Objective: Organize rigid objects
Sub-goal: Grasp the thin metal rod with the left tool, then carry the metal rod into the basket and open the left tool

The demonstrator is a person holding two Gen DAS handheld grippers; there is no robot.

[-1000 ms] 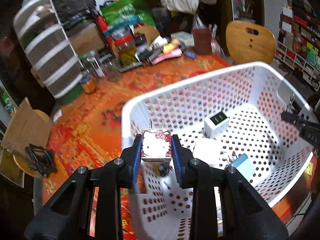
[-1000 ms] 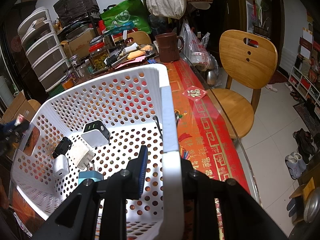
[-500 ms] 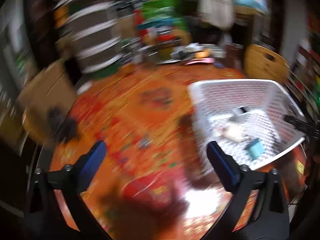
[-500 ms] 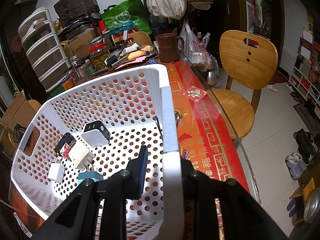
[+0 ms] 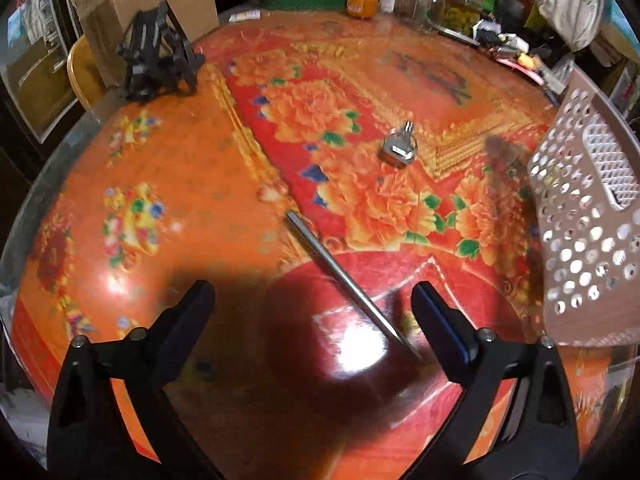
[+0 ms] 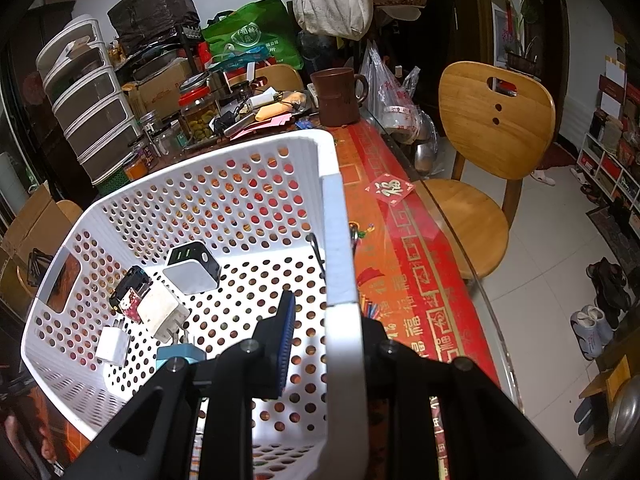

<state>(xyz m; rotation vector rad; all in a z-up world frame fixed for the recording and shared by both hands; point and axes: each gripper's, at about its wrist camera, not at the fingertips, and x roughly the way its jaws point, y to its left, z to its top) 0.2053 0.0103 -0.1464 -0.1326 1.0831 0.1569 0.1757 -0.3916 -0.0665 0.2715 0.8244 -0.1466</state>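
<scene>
Right wrist view: we count one white perforated basket [image 6: 224, 184] standing on the floral tablecloth [image 6: 404, 264], and six chargers lying on its floor. These are a white cube with a black face [image 6: 192, 268], a black plug [image 6: 128, 284], a pink cartoon-printed plug [image 6: 132, 304] touching it, a large cream adapter [image 6: 162, 312] beside those, a small white plug [image 6: 112, 346] nearer the front wall, and a teal one [image 6: 180, 354] partly hidden behind the gripper. The right gripper [image 6: 328, 332] is pinching the basket's near rim, one finger inside the wall and one outside. We also see one wooden chair [image 6: 492, 140] beyond the table edge and one brown mug [image 6: 336, 96] among the clutter at the far end.

In the left wrist view, the left gripper [image 5: 312, 312] hangs above the cloth with its jaws spread wide and nothing between the pads; they have just been opening and then eased in slightly. Below it lie one thin metal rod [image 5: 344, 276] and, farther off, one small grey plug [image 5: 398, 148] with its prongs up. One corner of the basket shows at the right edge, and one black folding stand [image 5: 156, 52] sits at the far left.
</scene>
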